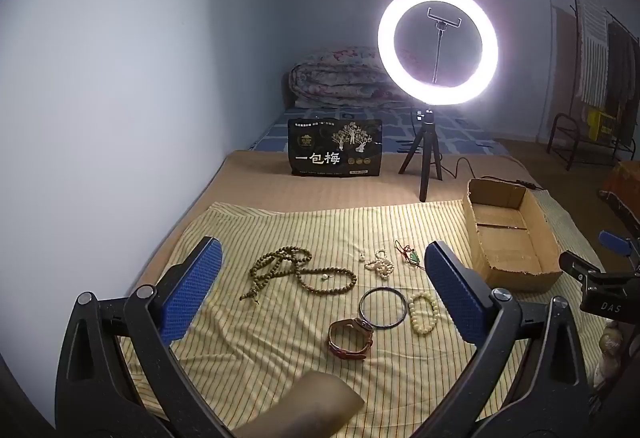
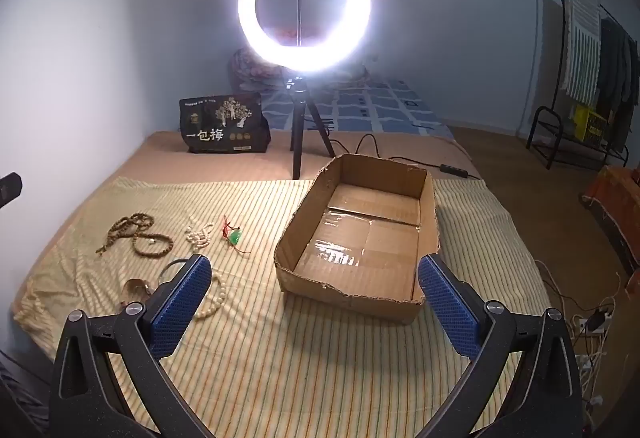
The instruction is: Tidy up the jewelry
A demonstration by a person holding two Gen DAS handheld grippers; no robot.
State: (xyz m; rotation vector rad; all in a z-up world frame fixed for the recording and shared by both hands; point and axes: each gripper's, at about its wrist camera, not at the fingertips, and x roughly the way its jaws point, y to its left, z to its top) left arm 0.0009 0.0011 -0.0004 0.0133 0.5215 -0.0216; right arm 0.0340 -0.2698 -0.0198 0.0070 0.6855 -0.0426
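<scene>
Blue ribbed pads line both tools: the left gripper (image 1: 322, 270) hangs with its jaws spread wide and nothing between them, and the right gripper (image 2: 314, 280) is likewise spread and empty. Under them lies a yellow striped cloth (image 1: 280, 358) with the jewelry scattered on it. Nearest the left gripper sits a brown leather watch (image 1: 350, 338), touching a thin metal bangle (image 1: 383, 307), with a pale bead bracelet (image 1: 423, 313) just beside the bangle. Farther on, a long string of brown wooden beads (image 1: 298, 272) sprawls to the left, a small cluster of white beads (image 1: 380, 263) lies near the middle, and a green pendant on red cord (image 1: 412, 257) rests beside it. In the right wrist view the cardboard box (image 2: 428, 206) stands open on the cloth, right of the pendant, with only tape showing on its floor. Beyond the cloth stand a black snack bag (image 1: 335, 147) and a lit ring light (image 1: 438, 45) on its small tripod.
</scene>
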